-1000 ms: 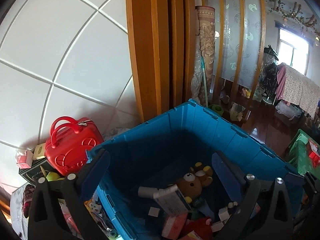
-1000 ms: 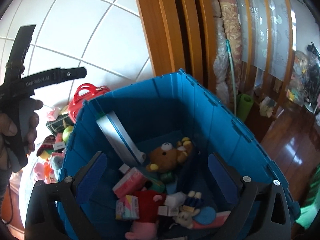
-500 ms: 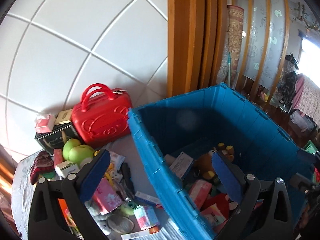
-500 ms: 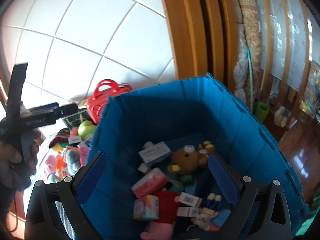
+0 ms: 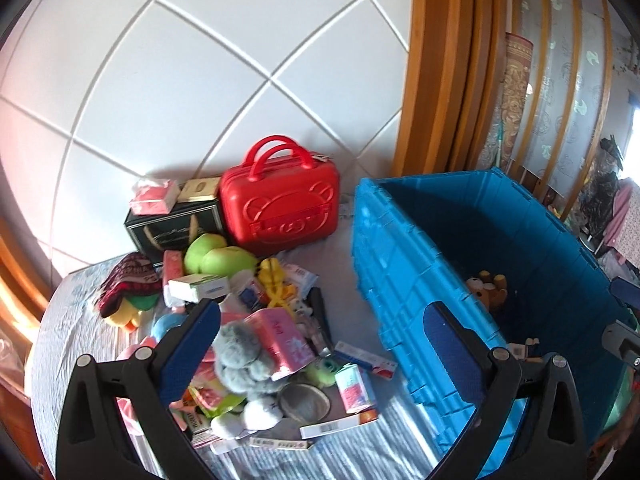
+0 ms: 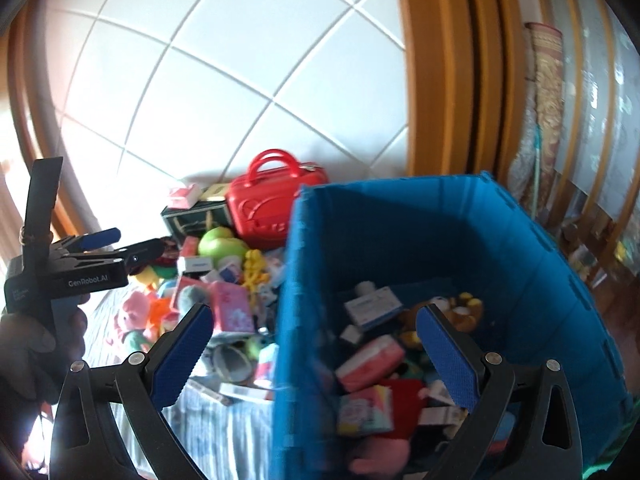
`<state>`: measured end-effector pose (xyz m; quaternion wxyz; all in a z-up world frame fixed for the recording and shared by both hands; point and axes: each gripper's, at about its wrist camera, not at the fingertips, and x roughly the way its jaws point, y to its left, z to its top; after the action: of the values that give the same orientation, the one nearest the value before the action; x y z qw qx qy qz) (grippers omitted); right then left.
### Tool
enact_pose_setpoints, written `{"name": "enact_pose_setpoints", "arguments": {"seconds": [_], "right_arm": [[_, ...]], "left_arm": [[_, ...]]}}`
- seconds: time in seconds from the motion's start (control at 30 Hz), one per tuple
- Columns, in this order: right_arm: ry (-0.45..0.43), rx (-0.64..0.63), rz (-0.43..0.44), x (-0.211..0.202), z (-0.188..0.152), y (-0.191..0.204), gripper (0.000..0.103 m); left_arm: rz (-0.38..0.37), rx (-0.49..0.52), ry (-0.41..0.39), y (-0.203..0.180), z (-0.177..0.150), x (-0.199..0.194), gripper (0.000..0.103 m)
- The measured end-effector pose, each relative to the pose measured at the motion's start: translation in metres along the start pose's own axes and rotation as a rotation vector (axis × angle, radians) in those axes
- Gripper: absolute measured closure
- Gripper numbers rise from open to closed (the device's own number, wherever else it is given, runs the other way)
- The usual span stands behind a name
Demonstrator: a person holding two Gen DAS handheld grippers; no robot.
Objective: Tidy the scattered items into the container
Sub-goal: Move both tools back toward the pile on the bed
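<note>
A blue plastic crate (image 5: 400, 280) stands on the right of a striped cloth and holds a brown teddy bear (image 5: 486, 286), boxes and soft toys (image 6: 372, 364). A heap of scattered items lies left of it: a grey plush toy (image 5: 240, 360), a pink box (image 5: 280, 336), a small can (image 5: 354, 388), green fruit (image 5: 216, 258). My left gripper (image 5: 320, 344) is open and empty above the heap and the crate's left wall. My right gripper (image 6: 312, 352) is open and empty over the crate's left wall (image 6: 300, 320). The left gripper also shows in the right wrist view (image 6: 100, 248).
A red toy suitcase (image 5: 280, 204) and a dark box (image 5: 172, 228) stand against the white tiled wall behind the heap. A wooden door frame (image 5: 440, 80) rises behind the crate. The table's rounded edge (image 5: 40, 360) lies to the left.
Both grippers have swung left, from over the crate's inside to its left wall and the heap. Both stay open and empty.
</note>
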<state>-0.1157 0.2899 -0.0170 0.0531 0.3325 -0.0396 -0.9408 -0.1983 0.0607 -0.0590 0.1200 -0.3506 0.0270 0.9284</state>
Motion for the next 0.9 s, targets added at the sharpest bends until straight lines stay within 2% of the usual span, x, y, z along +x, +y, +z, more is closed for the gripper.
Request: {"name": "enact_pose_setpoints", "arguments": {"seconds": [0.23,0.53,0.7,0.9], "right_arm": [[0.035,-0.022,0.051,0.016,-0.009,0.054,0.0],[0.07,-0.056,0.086,0.047,-0.027,0.104,0.0],[0.101,-0.095,0.117,0.07,-0.043,0.13,0.0],[0.181,-0.11,0.133,0.107,-0.076,0.149,0.0]], "left_arm": [[0.078,-0.034,0.001,0.067,-0.041,-0.015,0.0],[0.166,-0.079,0.087,0.151,-0.107,-0.015,0.0],[0.178,-0.082,0.15,0.179,-0.144,-0.005,0.0],[0.132,-0.049,0.217,0.19,-0.188,0.023,0.001]]}}
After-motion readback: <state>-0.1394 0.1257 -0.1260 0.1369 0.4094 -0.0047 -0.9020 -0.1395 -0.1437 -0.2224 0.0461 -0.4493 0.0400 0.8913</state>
